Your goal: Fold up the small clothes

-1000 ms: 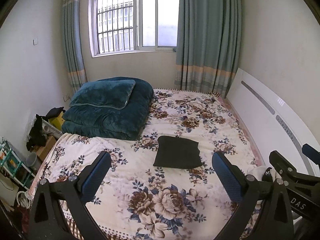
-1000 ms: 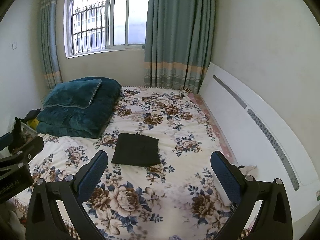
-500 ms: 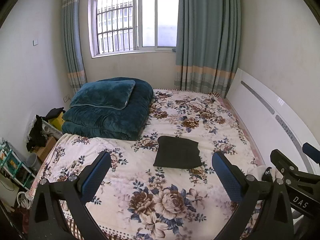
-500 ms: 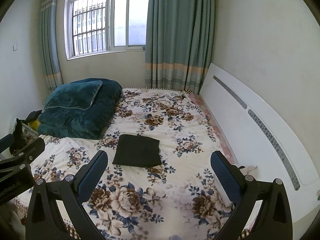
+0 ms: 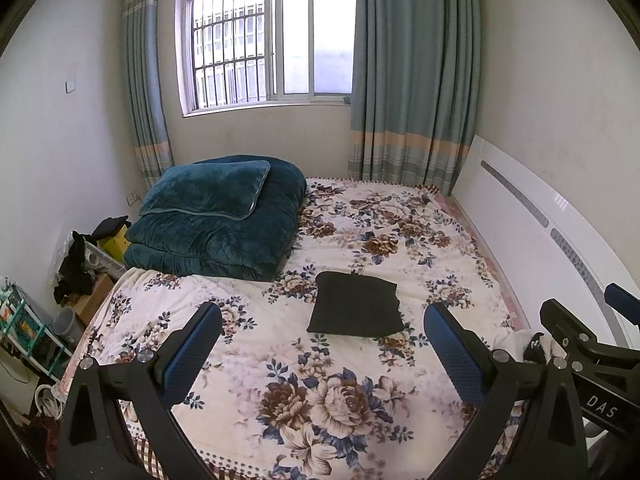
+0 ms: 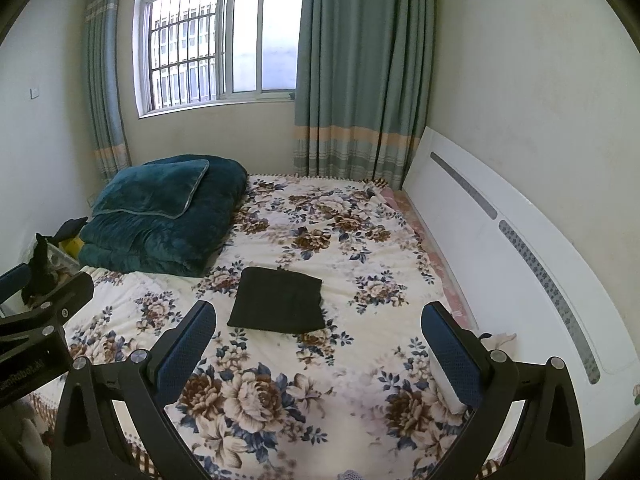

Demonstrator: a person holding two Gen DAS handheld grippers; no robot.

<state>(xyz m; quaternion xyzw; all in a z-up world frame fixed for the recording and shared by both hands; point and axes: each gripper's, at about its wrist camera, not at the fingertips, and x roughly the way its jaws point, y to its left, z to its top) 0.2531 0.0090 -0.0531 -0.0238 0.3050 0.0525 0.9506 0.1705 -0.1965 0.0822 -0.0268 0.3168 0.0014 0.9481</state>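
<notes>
A small black garment (image 5: 356,305), folded into a flat rectangle, lies in the middle of the floral bed sheet (image 5: 320,392); it also shows in the right wrist view (image 6: 278,300). My left gripper (image 5: 322,320) is open and empty, held above the near part of the bed, well short of the garment. My right gripper (image 6: 318,320) is open and empty at about the same distance from it. The right gripper's body (image 5: 580,340) shows at the right edge of the left wrist view, and the left gripper's body (image 6: 36,320) at the left edge of the right wrist view.
A folded teal quilt with a pillow (image 5: 216,220) sits at the bed's far left. A white headboard (image 5: 540,240) runs along the right wall. Boxes, dark clothes and a bin (image 5: 80,276) crowd the floor left of the bed. Window and curtains (image 5: 400,80) stand behind.
Both views have shifted only slightly; the garment lies where it was. Both grippers stay open.
</notes>
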